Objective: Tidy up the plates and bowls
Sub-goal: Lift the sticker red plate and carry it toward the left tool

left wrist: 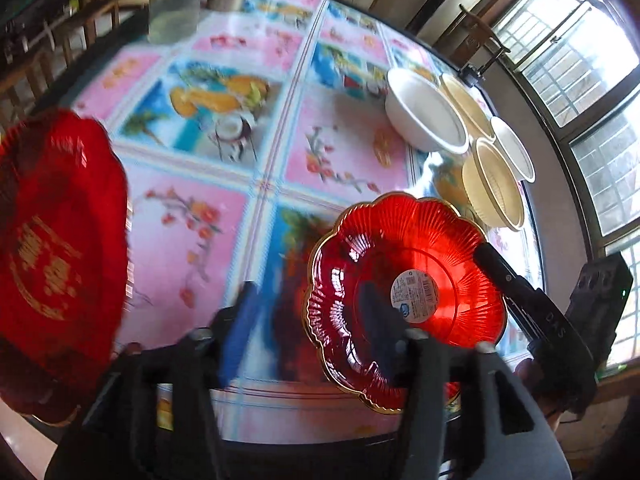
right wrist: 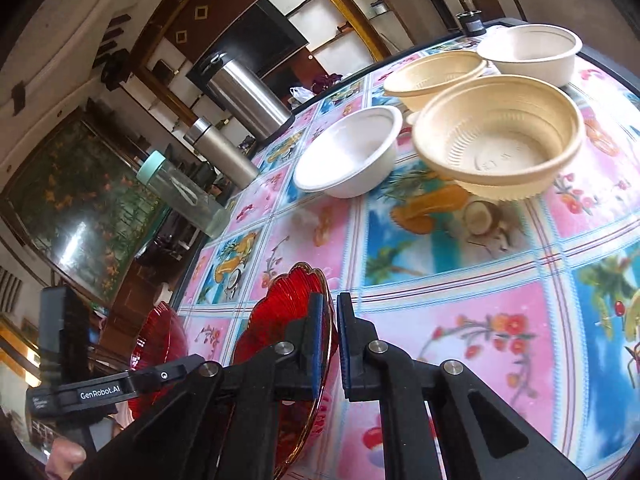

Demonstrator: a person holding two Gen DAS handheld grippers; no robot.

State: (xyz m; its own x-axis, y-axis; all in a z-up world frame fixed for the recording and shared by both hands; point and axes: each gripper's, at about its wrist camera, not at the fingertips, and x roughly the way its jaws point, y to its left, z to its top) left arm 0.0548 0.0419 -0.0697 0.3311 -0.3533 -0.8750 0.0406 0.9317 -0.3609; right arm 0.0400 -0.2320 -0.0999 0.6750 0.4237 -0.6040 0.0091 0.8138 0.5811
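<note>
- near the front edge of the table (left wrist: 256,184), the right gripper (right wrist: 329,344) pinches the rim of a red scalloped plate (left wrist: 404,300) between its blue pads; the plate is tilted, with its gold edge just above the flowered tablecloth.
- the left gripper (left wrist: 308,332) has its jaws wide apart and holds nothing; a second red plate (left wrist: 56,248) is at the left side of the table, blurred in this view, and i cannot tell if it rests flat.
- risk: the grip is only on a thin glossy rim, so i judge the plate can swing or slip out when it is carried, most of all if the pads loosen.
- risk: the plate is close to the front edge, so a slip here can send it off the table.
- risk: the two grippers are near each other, and a quick move can knock the plate against the left one.
- the left wrist view shows the whole face of the held plate with its white sticker, and the open left jaws.
- the right wrist view shows the closed pads on the rim, and the bowls at the far right corner more clearly: a ribbed cream bowl (right wrist: 496,140), a white bowl (right wrist: 348,152), two more behind, all apart and not yet stacked.
</note>
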